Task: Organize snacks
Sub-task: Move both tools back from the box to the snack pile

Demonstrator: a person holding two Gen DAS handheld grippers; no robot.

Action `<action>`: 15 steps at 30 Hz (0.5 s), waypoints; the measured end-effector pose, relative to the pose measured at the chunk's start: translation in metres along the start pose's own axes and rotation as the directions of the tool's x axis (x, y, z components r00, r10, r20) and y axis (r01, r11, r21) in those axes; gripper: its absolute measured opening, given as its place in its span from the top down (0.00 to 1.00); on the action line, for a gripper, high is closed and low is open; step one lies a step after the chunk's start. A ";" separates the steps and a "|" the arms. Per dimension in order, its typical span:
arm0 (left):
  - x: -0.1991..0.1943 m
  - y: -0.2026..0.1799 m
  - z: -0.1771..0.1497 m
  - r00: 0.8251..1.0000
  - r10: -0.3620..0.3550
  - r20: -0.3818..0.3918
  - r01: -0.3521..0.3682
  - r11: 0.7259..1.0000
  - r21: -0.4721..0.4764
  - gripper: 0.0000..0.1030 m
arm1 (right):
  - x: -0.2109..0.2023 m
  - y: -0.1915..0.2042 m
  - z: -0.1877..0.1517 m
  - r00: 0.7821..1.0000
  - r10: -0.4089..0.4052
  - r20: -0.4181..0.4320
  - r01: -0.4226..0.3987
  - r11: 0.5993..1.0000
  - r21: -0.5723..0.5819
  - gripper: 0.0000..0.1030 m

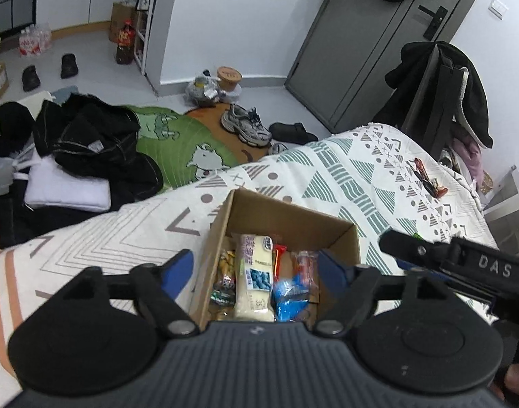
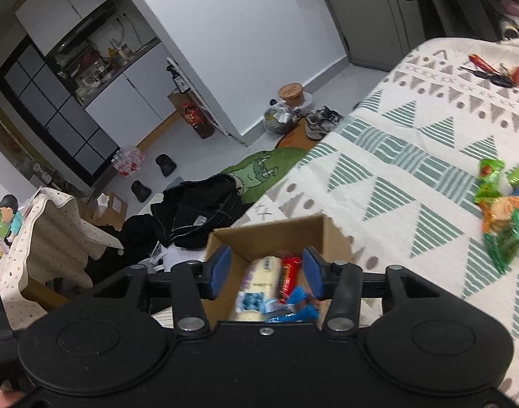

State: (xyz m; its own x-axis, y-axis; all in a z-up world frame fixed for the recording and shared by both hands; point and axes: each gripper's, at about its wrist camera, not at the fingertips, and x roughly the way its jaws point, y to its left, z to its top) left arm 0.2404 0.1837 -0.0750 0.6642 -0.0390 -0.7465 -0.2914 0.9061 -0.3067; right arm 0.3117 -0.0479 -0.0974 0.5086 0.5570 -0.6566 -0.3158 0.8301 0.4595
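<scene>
Now on the bed (image 1: 344, 170), a patterned cover carries an open cardboard box (image 1: 222, 238) and, off toward the right side in the right wrist view, a loose pile of green and orange snack packets (image 2: 501, 210) well apart from the box. Step in hand, as I judge it: dropping snacks into the box, release part. Box already holds a long pale wrapped bar (image 1: 254, 278), a red packet (image 1: 279, 258), a blue wrapper (image 1: 288, 295) and a small mixed-colour packet (image 1: 223, 278) against the left wall. Both tools hover over the box mouth, pointing down into it. Left tool (image 1: 256, 268) is spread wide, blue pads on either side of the box contents, nothing pinched, nothing touching the pads. Right tool (image 2: 266, 268) is spread part way, pads apart, with the pale bar and the red packet seen below the gap, not gripped; the blue wrapper looks blurred right under it, likely just let go. Next move, my guess: pull back from the box, swing the right tool over to the loose pile, keep the pads apart, settle over one packet and pinch it without dragging the cover.
</scene>
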 end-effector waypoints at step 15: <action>-0.005 -0.047 -0.017 0.999 -0.034 -0.009 0.034 0.999 0.031 0.11 | -0.056 -0.063 -0.010 0.996 -0.086 0.015 0.085 0.996 0.016 0.45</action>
State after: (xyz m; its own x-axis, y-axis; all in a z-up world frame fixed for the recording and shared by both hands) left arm 0.2392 0.1340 -0.0673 0.6677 -0.0730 -0.7409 -0.2472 0.9170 -0.3131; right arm 0.2945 -0.1311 -0.0953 0.5460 0.4834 -0.6842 -0.2588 0.8741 0.4111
